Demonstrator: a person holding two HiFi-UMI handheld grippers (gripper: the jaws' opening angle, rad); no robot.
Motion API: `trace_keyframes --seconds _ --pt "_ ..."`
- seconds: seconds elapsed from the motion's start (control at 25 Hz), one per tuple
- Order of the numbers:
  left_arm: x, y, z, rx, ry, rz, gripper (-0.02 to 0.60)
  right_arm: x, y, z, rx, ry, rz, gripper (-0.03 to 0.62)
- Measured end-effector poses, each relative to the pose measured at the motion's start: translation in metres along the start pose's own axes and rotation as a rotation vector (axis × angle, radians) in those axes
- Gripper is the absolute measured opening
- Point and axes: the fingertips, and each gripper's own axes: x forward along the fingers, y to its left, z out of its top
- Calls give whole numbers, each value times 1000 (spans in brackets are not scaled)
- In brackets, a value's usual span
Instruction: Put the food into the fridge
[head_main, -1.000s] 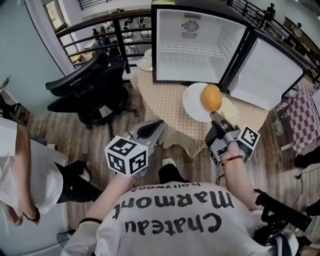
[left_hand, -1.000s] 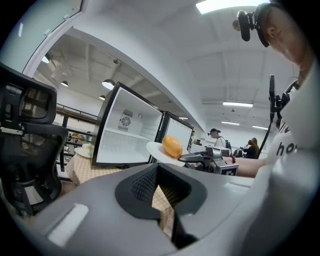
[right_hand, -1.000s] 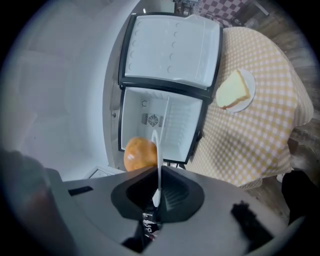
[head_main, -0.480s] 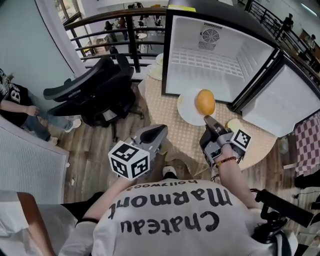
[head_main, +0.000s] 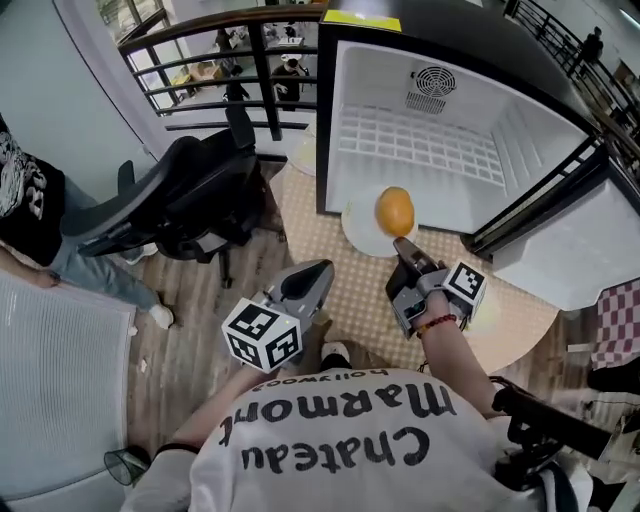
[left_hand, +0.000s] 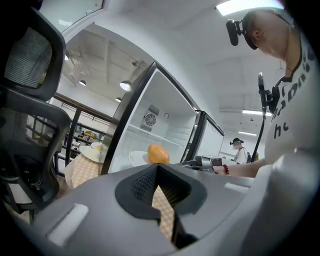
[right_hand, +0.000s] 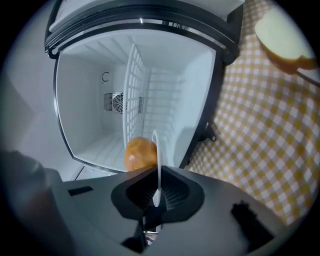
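A round orange food lies on a white plate, and my right gripper is shut on the plate's near rim. The plate hangs at the mouth of the open white fridge. In the right gripper view the plate's rim stands edge-on between the jaws of the right gripper, with the food just beyond and the fridge's inside behind it. My left gripper is shut and holds nothing, lower left over the table edge. The left gripper looks toward the food.
The fridge stands on a round table with a checked cloth; its door is swung open to the right. A pale bun-like food lies on the cloth. A black office chair stands left of the table. A wire shelf crosses the fridge.
The right gripper has carried the plate with the food forward, from over the table to the fridge's opening. The left gripper has stayed low beside it, still shut.
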Motion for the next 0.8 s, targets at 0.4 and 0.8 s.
trace_keyframes --seconds 0.4,0.8 --pt "59 34 -4 -18 25 -20 6 50 -24 32 24 -12 -21 23" --pt "70 46 -2 4 47 -65 6 83 -20 40 -19 -57 -34 23"
